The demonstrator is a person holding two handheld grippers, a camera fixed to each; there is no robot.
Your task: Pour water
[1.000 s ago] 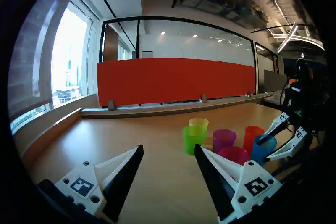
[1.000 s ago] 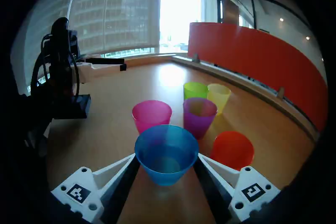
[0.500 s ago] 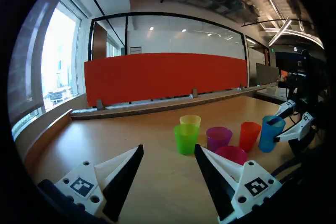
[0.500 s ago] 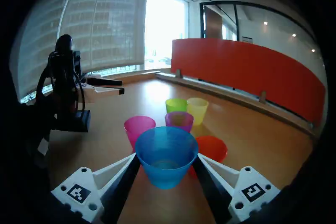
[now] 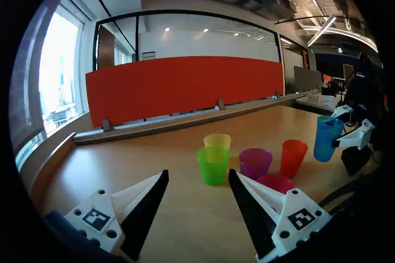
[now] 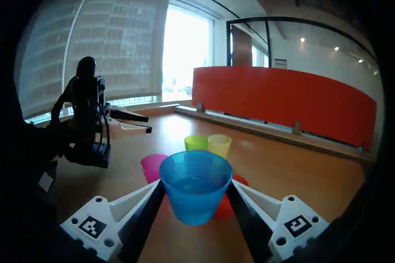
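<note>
Right hand-held gripper (image 6: 196,185) clamps both fingers on the translucent blue plastic cup (image 6: 196,196); cup axis upright, apparently a little water inside, held clear above the wooden tabletop (image 6: 296,174). Candidate targets sit ahead and below: orange-red plastic cup (image 6: 225,207) nearest, peeking out just behind the blue one, then pink plastic cup (image 6: 152,166), green plastic cup (image 6: 196,142) and yellow plastic cup (image 6: 219,144), so I'd expect a forward tip. Left hand-held gripper (image 5: 198,179) is wide open, empty, low, facing the cluster; right is placed to pour.
</note>
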